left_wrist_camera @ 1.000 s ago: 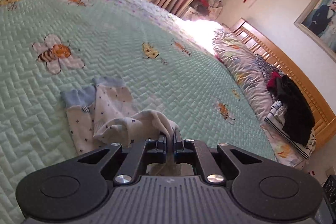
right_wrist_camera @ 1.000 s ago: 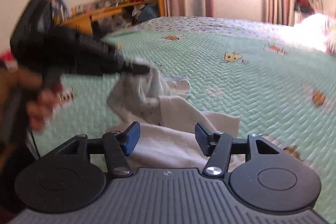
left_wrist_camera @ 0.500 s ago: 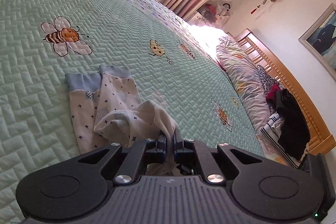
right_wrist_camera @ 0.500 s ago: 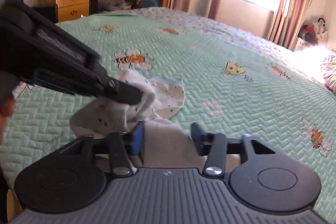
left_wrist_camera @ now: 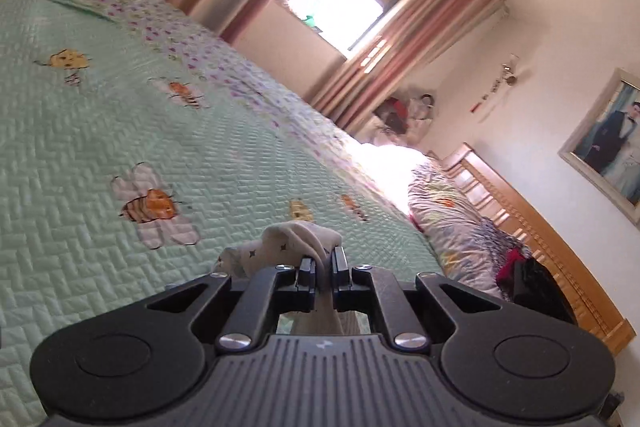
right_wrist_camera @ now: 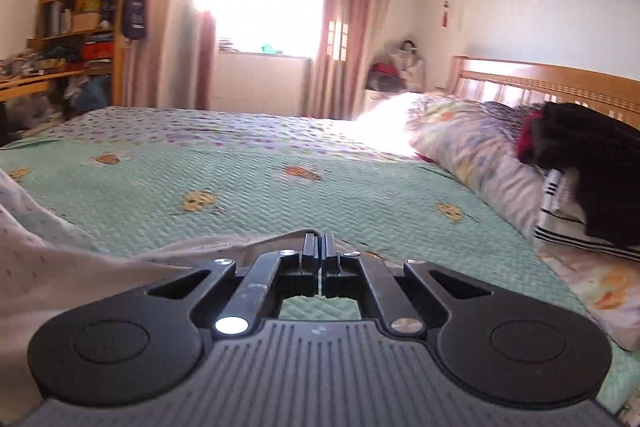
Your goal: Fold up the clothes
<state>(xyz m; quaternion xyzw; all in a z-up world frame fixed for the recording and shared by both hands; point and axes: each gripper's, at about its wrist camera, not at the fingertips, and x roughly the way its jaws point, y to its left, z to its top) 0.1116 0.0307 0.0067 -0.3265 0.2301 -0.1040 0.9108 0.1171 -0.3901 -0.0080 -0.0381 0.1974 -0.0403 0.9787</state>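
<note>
1. Your left gripper point(left_wrist_camera: 323, 267) has its jaws clamped on a bunched fold of the white star-print garment point(left_wrist_camera: 294, 241). The cloth rises just ahead of the jaws and hangs down behind them, above the bed point(left_wrist_camera: 120, 131). The bite is a narrow pinch; a sharp tug can pull the fabric out.
2. Your right gripper point(right_wrist_camera: 321, 253) has its jaws together, apparently on a thin edge of the garment point(right_wrist_camera: 72, 267), which trails off to the left of the jaws. So little cloth shows between the jaws that this grip appears marginal. Expect it to slip first.
3. The cloth between the two grippers looks slack and crumpled. If you lower it in this state, you fold the wrinkles in.
4. Spread the grippers unevenly and the edge goes askew, which gives a crooked fold.
5. The pile of dark clothes point(right_wrist_camera: 588, 167) on the floral pillow point(right_wrist_camera: 472, 143) lies well to the right of the right jaws. Swing wide and the trailing cloth can snag it.
</note>
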